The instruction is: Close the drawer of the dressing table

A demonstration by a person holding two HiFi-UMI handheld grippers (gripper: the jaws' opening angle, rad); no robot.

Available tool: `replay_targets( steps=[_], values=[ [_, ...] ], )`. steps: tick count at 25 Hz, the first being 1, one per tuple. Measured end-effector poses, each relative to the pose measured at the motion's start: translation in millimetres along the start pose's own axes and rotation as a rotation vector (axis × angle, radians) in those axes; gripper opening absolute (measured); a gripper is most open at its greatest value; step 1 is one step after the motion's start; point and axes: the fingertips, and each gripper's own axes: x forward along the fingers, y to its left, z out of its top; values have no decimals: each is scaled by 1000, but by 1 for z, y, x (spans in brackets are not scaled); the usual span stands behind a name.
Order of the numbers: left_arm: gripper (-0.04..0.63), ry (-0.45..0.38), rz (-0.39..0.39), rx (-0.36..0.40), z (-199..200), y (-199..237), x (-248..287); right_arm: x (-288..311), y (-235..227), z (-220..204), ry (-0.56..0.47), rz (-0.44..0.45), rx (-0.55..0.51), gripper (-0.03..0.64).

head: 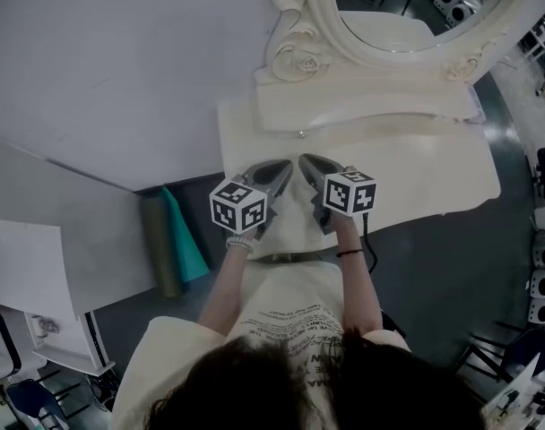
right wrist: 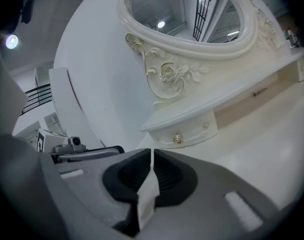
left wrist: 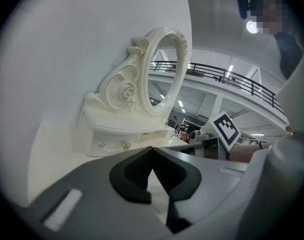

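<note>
Left gripper jaws pressing tip to tip, nothing btwn, right gripper jaws sitting at a thin slit, empty, drawer w/ knobs lying ahead of both, apart, under dressing table mirror

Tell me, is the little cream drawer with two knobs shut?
Shut: the little cream drawer sits flush at the front, with no gap in either gripper view.

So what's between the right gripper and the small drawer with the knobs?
Nothing: only bare cream tabletop separates the right gripper from the drawer, as the right gripper view shows.
</note>
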Motion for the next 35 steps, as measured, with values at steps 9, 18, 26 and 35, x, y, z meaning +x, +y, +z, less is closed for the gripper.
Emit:
replay_targets(
  steps=[9, 18, 26, 35],
  values=[
    [2, -7, -15, 20, 2, -11, -4, -10, 15, 8, -49, 56, -26, 3],
    [3, -15, -12, 32, 8, -9, -5, -9, 23, 18, -77, 79, -80, 3],
    [2, -15, -10, 26, 8, -5, -6, -8, 24, 20, -89, 89, -79, 3],
    [2, -10, -20, 22, 7, -4, -1, -8, 25, 23, -105, 95, -88, 3]
  ],
)
